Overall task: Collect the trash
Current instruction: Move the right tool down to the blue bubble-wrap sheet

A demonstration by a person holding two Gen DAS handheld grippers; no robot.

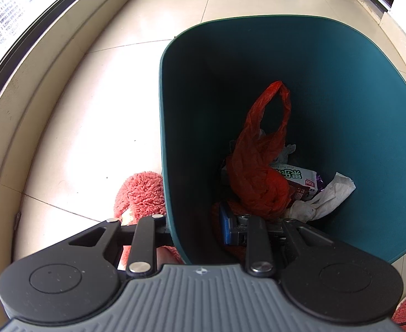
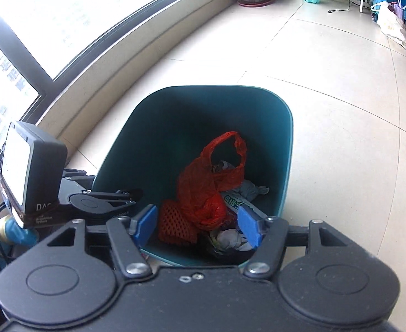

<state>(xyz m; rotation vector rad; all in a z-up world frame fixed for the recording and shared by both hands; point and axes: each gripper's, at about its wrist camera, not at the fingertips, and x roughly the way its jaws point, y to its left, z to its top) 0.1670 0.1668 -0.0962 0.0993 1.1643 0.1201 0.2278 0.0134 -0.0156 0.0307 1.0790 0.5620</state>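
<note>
- The teal bin [image 2: 283, 149] stands on the tiled floor [image 2: 341, 96] and serves as the landmark; the trash lies at its bottom.
- The red plastic bag [image 2: 203, 191] sits in the middle of the bin's bottom, its long axis upright, with one handle loop [image 2: 228, 146] standing toward the bin's far wall.
- Beside the bag lie a printed wrapper [image 1: 300, 179], crumpled tissue [image 1: 327, 196] and a red mesh piece [image 2: 174, 224].
- The bag looks light, soft and slippery; the loop or the bunched neck below it seems the best hold.
- The left gripper [image 1: 200, 228] straddles the bin's near wall, one finger inside and one outside; whether its jaws pinch the wall I cannot tell.
- The right gripper [image 2: 197, 225] hangs over the bin's near rim, jaws spread wide and holding nothing.
</note>
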